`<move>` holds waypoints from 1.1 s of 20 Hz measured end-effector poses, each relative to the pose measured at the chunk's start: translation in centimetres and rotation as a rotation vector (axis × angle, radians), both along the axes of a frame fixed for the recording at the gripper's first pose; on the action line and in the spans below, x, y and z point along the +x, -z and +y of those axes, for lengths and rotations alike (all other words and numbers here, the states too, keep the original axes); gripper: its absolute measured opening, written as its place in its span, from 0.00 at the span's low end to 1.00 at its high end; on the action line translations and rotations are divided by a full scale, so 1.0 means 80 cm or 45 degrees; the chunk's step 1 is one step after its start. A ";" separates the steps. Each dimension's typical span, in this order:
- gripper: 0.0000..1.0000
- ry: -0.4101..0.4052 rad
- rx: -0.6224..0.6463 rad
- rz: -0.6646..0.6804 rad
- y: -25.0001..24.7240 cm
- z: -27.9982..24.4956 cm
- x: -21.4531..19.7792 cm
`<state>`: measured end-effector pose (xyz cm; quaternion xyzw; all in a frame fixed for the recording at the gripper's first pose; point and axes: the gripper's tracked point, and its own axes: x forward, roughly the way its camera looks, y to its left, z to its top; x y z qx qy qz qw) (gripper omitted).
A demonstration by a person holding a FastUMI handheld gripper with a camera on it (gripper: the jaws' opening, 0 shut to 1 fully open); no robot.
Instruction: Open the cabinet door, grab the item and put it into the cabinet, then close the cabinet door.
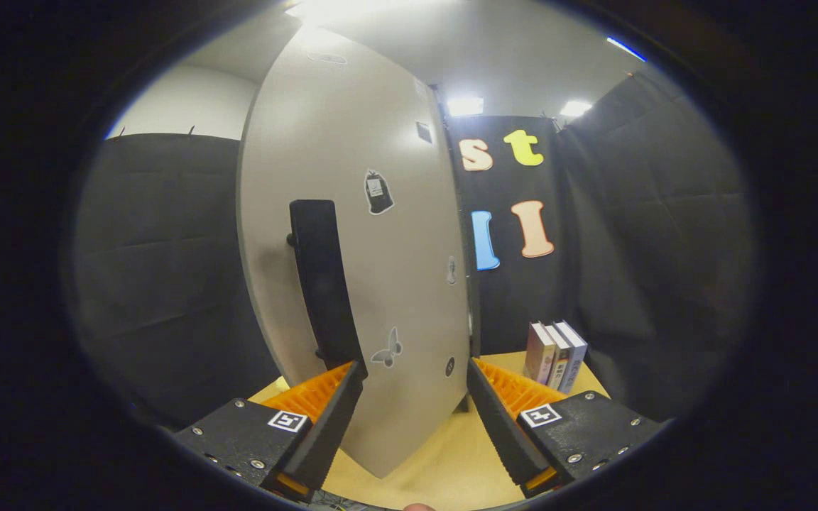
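Note:
A tall pale grey cabinet door [380,284] stands just ahead of my fingers, with small stickers on its face. A long black vertical handle [322,284] is fixed to the door's left part, its lower end just above my left fingertip [352,380]. My gripper [415,372] is open, its fingers spread wide with the door's lower face showing between them and nothing held. Three upright books [555,353] stand on the wooden table [444,461] to the right of the door, beyond my right finger.
Black padded cloth walls close in the booth on the left, back and right. Ceiling lights [464,105] shine above the door. The door's right edge [467,284] meets a dark gap beside the back wall.

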<state>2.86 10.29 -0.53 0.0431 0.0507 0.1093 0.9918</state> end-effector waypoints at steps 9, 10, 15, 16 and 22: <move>0.94 -0.025 -0.063 -0.110 -0.025 0.140 0.080; 0.94 -0.009 -0.075 -0.119 -0.024 0.147 0.089; 0.94 0.094 -0.079 -0.130 -0.003 0.168 0.121; 0.94 0.111 -0.095 -0.119 0.003 0.169 0.126; 0.94 0.154 -0.109 -0.107 0.018 0.177 0.141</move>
